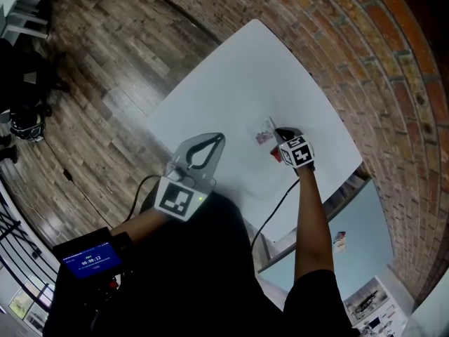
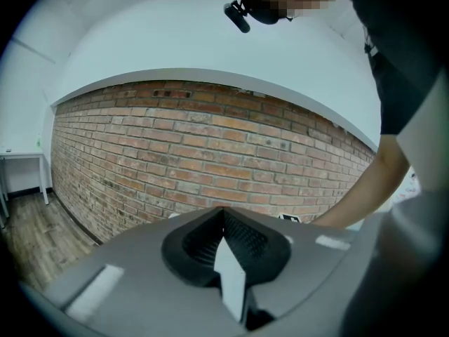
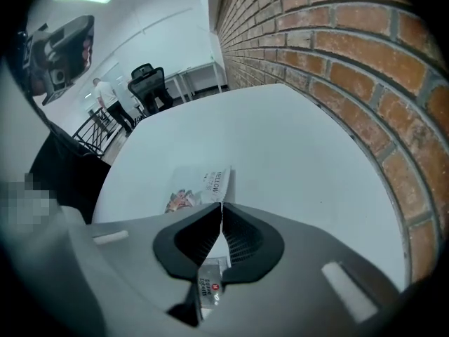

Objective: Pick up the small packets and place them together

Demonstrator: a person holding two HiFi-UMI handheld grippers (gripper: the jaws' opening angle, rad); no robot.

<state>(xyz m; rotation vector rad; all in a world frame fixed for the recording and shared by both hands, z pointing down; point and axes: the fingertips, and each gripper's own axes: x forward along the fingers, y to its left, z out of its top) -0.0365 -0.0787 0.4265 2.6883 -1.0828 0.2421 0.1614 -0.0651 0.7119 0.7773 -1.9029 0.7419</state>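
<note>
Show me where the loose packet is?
The loose packet lies flat on the white table, just beyond the right gripper in its view.

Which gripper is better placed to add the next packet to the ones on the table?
Right. The right gripper is shut on a small packet, just beside the packets lying on the table. The left gripper is farther from them, near the table's edge.
</note>
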